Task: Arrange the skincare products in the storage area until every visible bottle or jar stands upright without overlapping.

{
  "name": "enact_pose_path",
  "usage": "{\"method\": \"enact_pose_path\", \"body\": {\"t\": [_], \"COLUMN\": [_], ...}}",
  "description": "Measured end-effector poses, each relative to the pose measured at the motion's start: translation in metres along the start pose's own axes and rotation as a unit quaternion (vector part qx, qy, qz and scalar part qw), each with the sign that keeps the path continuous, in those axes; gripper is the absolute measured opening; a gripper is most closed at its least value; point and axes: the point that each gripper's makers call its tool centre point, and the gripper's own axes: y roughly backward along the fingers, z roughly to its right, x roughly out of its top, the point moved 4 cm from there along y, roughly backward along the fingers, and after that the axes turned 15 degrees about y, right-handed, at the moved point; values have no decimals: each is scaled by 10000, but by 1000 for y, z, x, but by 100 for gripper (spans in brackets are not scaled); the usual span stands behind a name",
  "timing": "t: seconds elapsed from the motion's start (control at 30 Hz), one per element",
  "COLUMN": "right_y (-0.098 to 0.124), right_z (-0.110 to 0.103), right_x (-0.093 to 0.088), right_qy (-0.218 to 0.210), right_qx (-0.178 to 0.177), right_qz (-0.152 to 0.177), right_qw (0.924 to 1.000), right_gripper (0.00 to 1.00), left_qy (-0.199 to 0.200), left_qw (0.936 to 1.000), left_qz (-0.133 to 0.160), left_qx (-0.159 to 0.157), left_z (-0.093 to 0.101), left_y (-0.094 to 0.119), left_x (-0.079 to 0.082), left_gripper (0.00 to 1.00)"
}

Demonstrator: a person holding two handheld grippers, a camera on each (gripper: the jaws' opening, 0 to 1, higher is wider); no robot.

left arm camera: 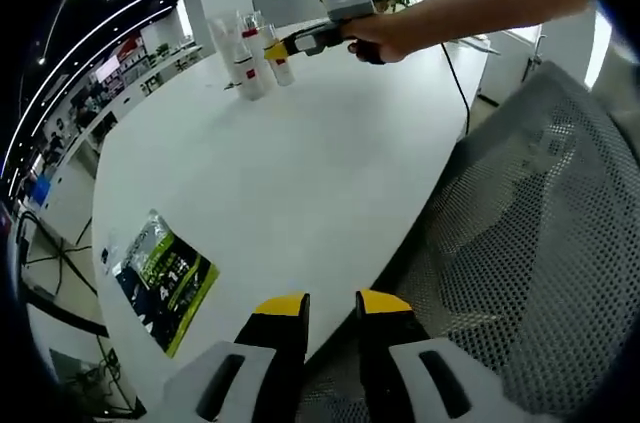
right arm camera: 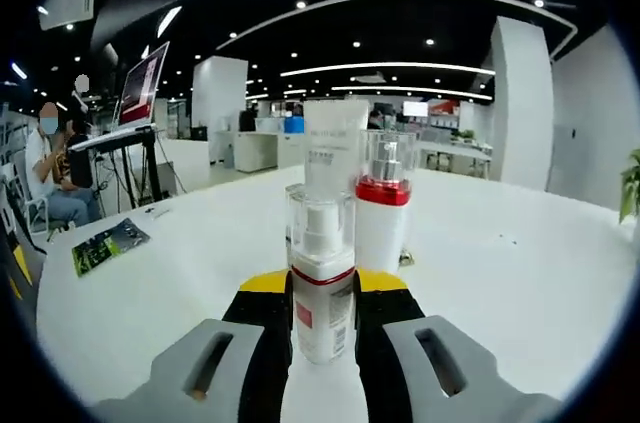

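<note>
On the white table (left arm camera: pixel 300 173) stands a cluster of skincare bottles (left arm camera: pixel 248 58). My right gripper (right arm camera: pixel 323 285) is shut on a small white pump bottle (right arm camera: pixel 321 233) with a red band and clear cap, held upright at the front of the cluster. Just behind it stand a white bottle with a red collar (right arm camera: pixel 383 213) and a tall white tube (right arm camera: pixel 333 148). In the left gripper view a hand holds the right gripper (left arm camera: pixel 280 46) against that cluster at the far side of the table. My left gripper (left arm camera: pixel 333 305) hovers over the table's near edge, open by a narrow gap, holding nothing.
A green and black leaflet (left arm camera: pixel 165 283) (right arm camera: pixel 108 241) lies near one table edge. A grey mesh chair (left arm camera: pixel 545 243) stands beside the table by my left gripper. A person (right arm camera: pixel 50 178) sits at a desk with a monitor (right arm camera: pixel 140 83) beyond the table.
</note>
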Motion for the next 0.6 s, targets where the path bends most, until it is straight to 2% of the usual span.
{"method": "enact_pose_path", "body": {"t": [0.13, 0.2, 0.6], "right_y": [-2, -1, 3], "right_z": [-2, -3, -2], "right_x": [-4, -8, -12], "right_qy": [39, 226, 60], "right_qx": [102, 148, 78], "right_qz": [11, -36, 148], "right_qw": [9999, 9996, 9998], "right_gripper": [20, 20, 21], "left_qy": [4, -2, -28], "left_qw": [10000, 10000, 10000], "left_qz": [-4, -9, 39], "left_qx": [2, -4, 7], "left_z": [0, 0, 0], "left_y": [0, 0, 1], "left_x": [0, 0, 1], "left_gripper": [19, 19, 18]}}
